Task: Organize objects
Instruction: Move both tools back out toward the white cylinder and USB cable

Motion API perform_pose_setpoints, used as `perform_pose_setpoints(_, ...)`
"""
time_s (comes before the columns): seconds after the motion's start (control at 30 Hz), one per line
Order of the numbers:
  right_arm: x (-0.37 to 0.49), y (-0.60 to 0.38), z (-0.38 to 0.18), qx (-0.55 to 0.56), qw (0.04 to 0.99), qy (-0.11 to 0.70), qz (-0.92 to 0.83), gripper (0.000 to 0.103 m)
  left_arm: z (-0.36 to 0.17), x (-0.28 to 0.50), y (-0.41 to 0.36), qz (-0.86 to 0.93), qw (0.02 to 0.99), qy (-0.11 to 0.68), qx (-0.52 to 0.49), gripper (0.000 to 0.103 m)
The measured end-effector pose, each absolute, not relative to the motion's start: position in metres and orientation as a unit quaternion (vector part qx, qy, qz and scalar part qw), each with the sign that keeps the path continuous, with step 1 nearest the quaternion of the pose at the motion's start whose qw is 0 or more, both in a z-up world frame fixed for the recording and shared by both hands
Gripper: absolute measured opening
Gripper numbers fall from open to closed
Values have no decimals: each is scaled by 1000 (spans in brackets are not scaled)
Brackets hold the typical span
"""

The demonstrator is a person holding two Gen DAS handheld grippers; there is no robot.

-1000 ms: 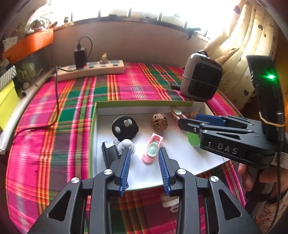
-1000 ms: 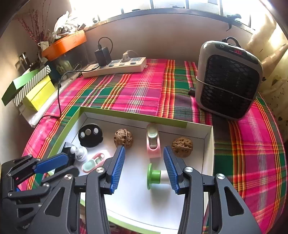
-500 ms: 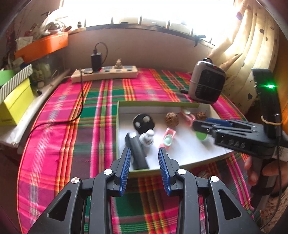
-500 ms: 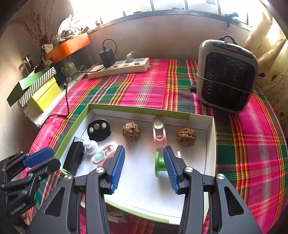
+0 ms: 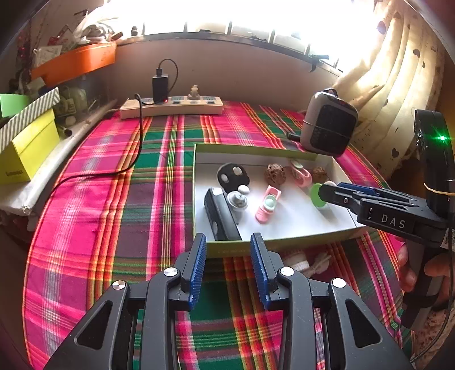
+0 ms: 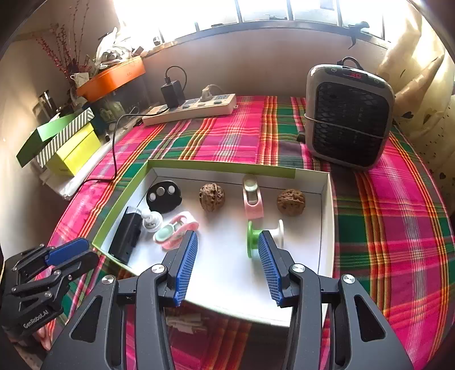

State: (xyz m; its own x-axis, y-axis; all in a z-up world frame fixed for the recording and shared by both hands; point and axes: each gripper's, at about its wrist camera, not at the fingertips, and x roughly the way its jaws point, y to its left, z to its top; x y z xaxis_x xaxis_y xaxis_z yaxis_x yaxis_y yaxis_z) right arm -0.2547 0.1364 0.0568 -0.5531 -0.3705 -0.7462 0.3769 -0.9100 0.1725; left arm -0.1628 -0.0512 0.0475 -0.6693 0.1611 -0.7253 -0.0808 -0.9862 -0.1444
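Both grippers hang with fingers apart and nothing between them: the left gripper [image 5: 229, 267] over the plaid cloth [image 5: 113, 216] just short of the tray [image 6: 327, 227], the right gripper [image 6: 224, 264] over the tray's near edge. In the tray lie a green spool [image 6: 263, 237], two pink clips [image 6: 176, 232], a black case [image 6: 126, 234], two walnuts [image 6: 212, 197] and a black disc [image 6: 164, 196]. Beyond stand a heater [image 6: 348, 116] and a power strip [image 6: 190, 109].

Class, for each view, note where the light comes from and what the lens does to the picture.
Left wrist view: the window is blown out white and the plaid cloth bows outward. Right wrist view: backlight from the window, glare on the box floor, dark rounded corners.
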Motion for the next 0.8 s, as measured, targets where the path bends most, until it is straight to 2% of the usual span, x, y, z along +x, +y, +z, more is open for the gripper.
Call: perform_pose_setpoints(0.8,-195,146,52,411,230,7,-882,46,37,-135,-29,902,107,-52,-415,30)
